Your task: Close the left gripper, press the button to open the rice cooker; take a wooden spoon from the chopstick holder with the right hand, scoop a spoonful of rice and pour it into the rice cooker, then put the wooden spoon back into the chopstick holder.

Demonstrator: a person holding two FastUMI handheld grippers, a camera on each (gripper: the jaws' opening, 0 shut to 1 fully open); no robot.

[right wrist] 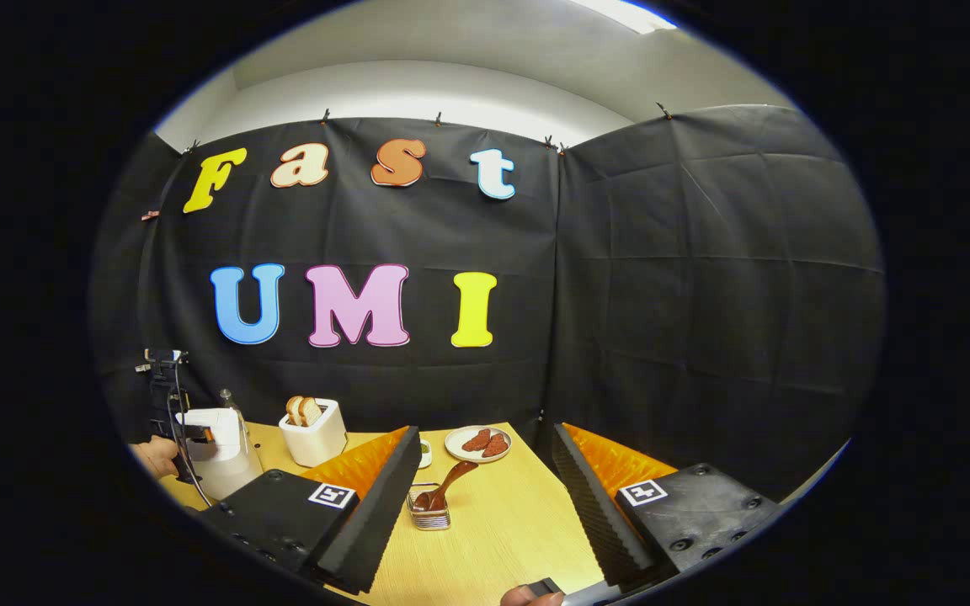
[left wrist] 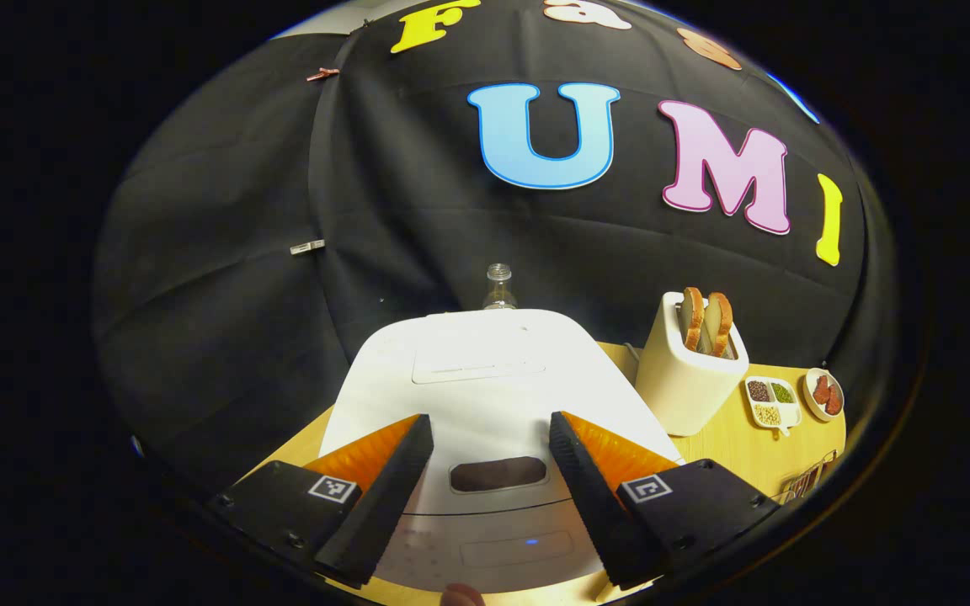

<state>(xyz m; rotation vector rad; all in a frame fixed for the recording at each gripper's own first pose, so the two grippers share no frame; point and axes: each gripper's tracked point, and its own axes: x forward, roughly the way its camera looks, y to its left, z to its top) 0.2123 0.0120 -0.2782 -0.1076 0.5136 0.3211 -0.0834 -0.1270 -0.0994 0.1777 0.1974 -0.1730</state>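
Left tongs [left wrist: 491,471] spread wide, holding nothing, hanging just over the front of the rice cooker [left wrist: 485,396]. Lid is down; the dark oval button [left wrist: 498,474] sits between the two fingers, neither finger touching it. Cooker is on the left part of the tabletop [left wrist: 729,438].

Behind the cooker: a clear bottle [left wrist: 498,288]. To its right a toaster [left wrist: 691,370] with two bread slices [left wrist: 706,321] upright in it, then a small divided dish [left wrist: 771,402] of grains, then a plate [left wrist: 823,394] with red pieces.

Right tongs [right wrist: 485,492] also spread wide and holding nothing, above the tabletop, well apart from the cooker. Between the fingers, farther off: the chopstick holder [right wrist: 429,512], with the wooden spoon [right wrist: 449,485] in it, handle leaning to the upper right. Both untouched.

In the right gripper view, the left tongs appear at the far left by the cooker, with a hand [right wrist: 157,457] on them.
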